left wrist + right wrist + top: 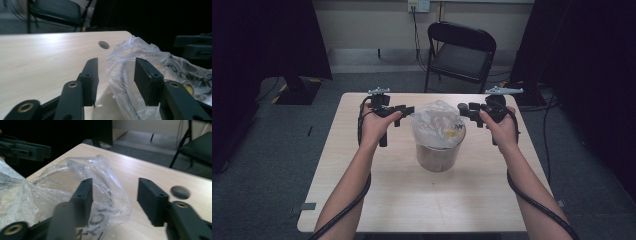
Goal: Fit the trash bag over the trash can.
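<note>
With the view read from left to right, I find the left claw [408, 109] just beside the left edge of the plastic bag [438, 123], jaws apart; in the left gripper view the film lies between the pads without being pressed. The bag lines a metal bucket [436, 156] standing mid-tabletop [377, 200], its clear film billowing above the rim. The right claw [463, 109] sits just beside the bag's right edge, jaws likewise apart, film beside the near pad but not gripped.

Step in hand, as I judge it: fitting or spreading the bag over the bucket, between 2 grips. The next move calls for re-seating both claws on the loose film at opposite sides, closing lightly, then drawing it evenly outward and down over the rim without tearing it.
</note>
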The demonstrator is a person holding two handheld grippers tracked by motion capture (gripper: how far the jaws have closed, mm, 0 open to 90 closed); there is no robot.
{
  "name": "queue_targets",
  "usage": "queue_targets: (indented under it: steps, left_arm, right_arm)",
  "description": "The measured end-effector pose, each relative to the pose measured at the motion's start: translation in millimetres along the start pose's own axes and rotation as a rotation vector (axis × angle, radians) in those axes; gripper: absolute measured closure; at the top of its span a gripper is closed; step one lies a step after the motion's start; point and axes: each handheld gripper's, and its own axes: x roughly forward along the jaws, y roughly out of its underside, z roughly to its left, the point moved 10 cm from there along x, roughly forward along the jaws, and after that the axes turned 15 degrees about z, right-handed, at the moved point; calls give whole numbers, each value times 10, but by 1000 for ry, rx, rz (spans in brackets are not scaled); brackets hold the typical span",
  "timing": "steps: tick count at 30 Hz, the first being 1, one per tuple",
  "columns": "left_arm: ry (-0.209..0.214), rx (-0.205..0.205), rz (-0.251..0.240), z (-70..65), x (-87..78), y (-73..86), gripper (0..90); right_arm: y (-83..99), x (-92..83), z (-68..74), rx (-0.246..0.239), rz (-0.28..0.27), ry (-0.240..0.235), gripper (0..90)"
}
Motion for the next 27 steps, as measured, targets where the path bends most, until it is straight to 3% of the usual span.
queue_targets:
  steps: [3,4,10,11,15,19,21,23,25,27]
  left_arm:
    - [35,-11,24,7,96,39,625]
    - [47,-15,25,4,109,43,689]
    - [27,15,63,21,157,66,900]
    - [27,18,78,22,172,82,900]
    - [17,25,97,30,194,110,900]
    - [-12,60,139,25,207,155,900]
    - [-15,64,152,23,216,184,900]
    - [-32,70,153,40,208,205,900]
    - [-42,67,139,46,180,204,900]
    - [-58,71,114,62,112,177,900]
  right_arm:
    - [56,107,-47,25,23,-25,540]
    - [86,141,-60,30,35,-32,557]
    - [173,215,-113,67,55,-88,720]
    - [171,212,-108,70,52,-106,742]
    - [172,188,-156,74,35,-102,756]
    - [212,163,-223,86,30,-92,787]
    - [262,179,-242,80,55,-78,815]
    - [306,200,-224,60,79,-78,826]
    - [297,181,-220,57,65,-62,811]
    - [260,130,-222,74,41,-51,731]
